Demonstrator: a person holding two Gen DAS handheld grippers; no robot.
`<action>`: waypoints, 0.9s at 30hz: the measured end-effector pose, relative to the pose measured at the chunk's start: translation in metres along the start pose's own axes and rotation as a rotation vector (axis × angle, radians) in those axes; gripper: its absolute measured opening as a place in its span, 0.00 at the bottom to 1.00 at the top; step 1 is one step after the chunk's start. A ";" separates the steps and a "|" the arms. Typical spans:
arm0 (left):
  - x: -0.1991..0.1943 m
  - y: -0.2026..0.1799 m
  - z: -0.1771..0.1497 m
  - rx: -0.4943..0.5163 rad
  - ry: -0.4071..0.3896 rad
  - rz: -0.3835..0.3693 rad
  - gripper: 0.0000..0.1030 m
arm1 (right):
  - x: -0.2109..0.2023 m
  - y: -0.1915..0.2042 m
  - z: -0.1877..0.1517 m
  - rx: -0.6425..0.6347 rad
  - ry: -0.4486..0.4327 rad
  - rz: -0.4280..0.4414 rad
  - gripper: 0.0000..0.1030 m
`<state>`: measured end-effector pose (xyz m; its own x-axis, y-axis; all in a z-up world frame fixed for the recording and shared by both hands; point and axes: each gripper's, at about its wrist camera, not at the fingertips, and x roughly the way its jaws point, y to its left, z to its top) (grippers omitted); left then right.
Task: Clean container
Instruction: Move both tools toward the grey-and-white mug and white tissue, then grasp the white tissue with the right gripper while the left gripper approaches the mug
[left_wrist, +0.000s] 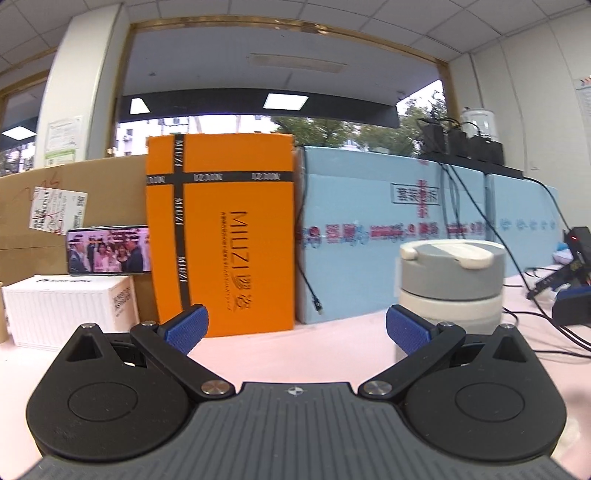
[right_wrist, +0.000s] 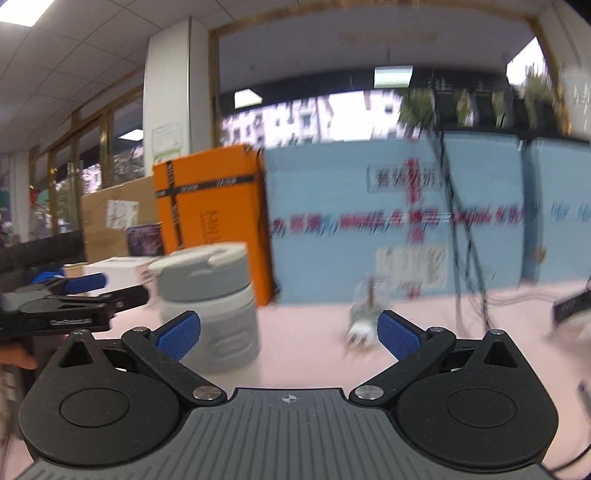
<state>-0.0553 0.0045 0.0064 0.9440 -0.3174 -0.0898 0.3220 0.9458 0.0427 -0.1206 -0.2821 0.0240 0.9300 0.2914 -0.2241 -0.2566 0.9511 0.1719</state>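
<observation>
Through the left wrist camera, you are holding the left gripper (left_wrist: 295, 328) with its blue pads spread wide and nothing between them, aiming mostly at the orange box (left_wrist: 221, 236) across the pink table (left_wrist: 295, 354). The container (left_wrist: 450, 284), a grey-and-cream tub with its lid on, is standing upright on the table ahead and off to the right of that claw, just beyond the right pad, so its long axis is running vertically. Through the right wrist camera, which is blurring with motion, you are keeping the right gripper (right_wrist: 288, 334) wide apart and empty as well; here the container (right_wrist: 210, 306) is sitting ahead and to the left, close behind the left pad. The tub is lying between your two claws, and both are looking about equally near. A small blurred object (right_wrist: 364, 317) is lying ahead of the right claw; what it is cannot be told.
</observation>
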 end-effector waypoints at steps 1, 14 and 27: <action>0.000 -0.001 -0.001 0.003 0.003 -0.006 1.00 | 0.000 0.000 -0.002 0.028 0.034 0.026 1.00; -0.009 0.004 -0.006 -0.022 0.022 -0.020 1.00 | 0.007 0.019 -0.021 0.113 0.229 0.284 1.00; -0.009 0.006 -0.006 -0.032 0.020 -0.040 1.00 | 0.024 0.034 -0.041 -0.055 0.375 0.229 0.88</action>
<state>-0.0626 0.0133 0.0020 0.9285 -0.3543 -0.1111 0.3571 0.9340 0.0064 -0.1177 -0.2383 -0.0145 0.6902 0.5031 -0.5201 -0.4683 0.8585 0.2090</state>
